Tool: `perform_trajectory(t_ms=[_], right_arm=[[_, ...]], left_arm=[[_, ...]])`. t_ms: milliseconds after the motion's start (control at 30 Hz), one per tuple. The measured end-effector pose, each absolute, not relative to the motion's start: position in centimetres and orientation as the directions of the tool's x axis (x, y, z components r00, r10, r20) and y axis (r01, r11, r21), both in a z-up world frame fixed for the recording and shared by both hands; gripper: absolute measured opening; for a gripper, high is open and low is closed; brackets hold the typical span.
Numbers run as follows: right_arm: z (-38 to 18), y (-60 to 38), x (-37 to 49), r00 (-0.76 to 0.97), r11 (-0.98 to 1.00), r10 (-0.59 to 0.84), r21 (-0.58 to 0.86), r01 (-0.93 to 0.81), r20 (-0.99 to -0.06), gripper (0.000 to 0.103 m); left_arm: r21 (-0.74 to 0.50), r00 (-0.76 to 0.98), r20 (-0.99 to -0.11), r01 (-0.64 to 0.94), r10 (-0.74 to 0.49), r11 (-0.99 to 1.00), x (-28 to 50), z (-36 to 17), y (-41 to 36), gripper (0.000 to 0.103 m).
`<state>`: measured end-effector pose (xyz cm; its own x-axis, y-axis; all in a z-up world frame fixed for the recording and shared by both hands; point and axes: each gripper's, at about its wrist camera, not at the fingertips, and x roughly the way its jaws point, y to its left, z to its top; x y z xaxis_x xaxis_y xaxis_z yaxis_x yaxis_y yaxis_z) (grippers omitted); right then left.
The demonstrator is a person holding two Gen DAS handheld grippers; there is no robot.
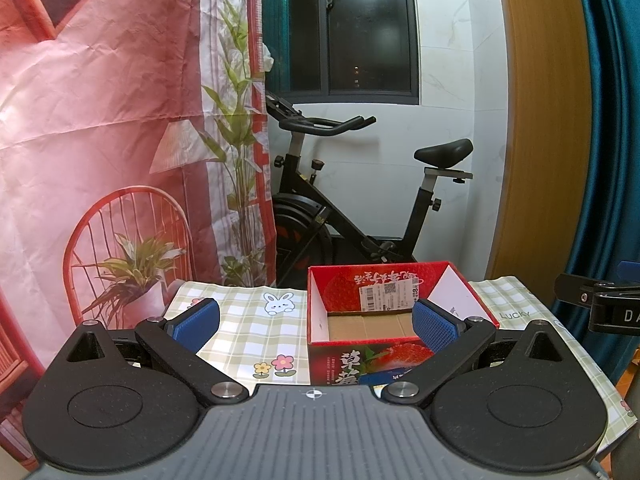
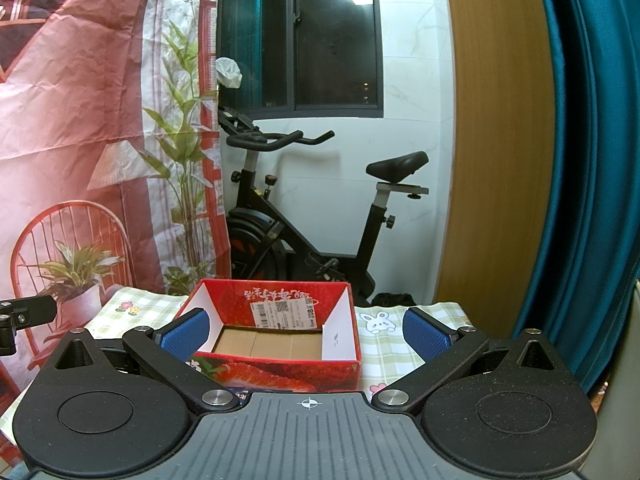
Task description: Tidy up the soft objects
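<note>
An open red strawberry box [image 1: 394,284] with a bare cardboard floor stands on the checked tablecloth [image 1: 248,320]; nothing lies inside it. My left gripper [image 1: 316,322] is open, held above the cloth just left of the box, its right blue pad overlapping the box's near right corner. In the right wrist view the same box [image 2: 280,308] sits straight ahead, and my right gripper [image 2: 306,332] is open with its pads either side of the box. No soft objects show in either view.
The table's far edge [image 2: 400,308] is just behind the box. Beyond stand an exercise bike [image 1: 348,208], a red printed backdrop [image 1: 100,120] on the left, and a wooden panel [image 2: 492,120] with a teal curtain [image 2: 592,160] on the right. The other gripper's body [image 1: 600,304] pokes in at right.
</note>
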<state>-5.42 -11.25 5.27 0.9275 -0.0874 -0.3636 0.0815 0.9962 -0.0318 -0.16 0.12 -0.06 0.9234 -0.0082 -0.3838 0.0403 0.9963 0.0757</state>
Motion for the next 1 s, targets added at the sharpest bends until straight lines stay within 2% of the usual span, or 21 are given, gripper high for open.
perform_trajectory(t_ms=[600,900,1000], right_arm=[[5.0,-11.8,-5.4,0.932,0.997,-0.071,-0.007,0.074,-0.355,0.103],[2.8,-13.6,-5.5,0.943,0.996,0.018,0.086,0.011,-0.331,0.103],[1.6,-13.9,-4.9,0.933,0.995,0.015,0.093,0.02,-0.359,0.103]], left_arm=[[0.044,0.918,-0.396,0.057,-0.035,0.997,-0.3,-0.9,-0.5,0.103],[-0.025,0.89,-0.453,0.042,-0.049,0.999,1.1,-2.4,1.2,0.103],[-0.065,0.869,-0.49,0.043,-0.07,0.997,1.9,-3.6,2.0,0.103]])
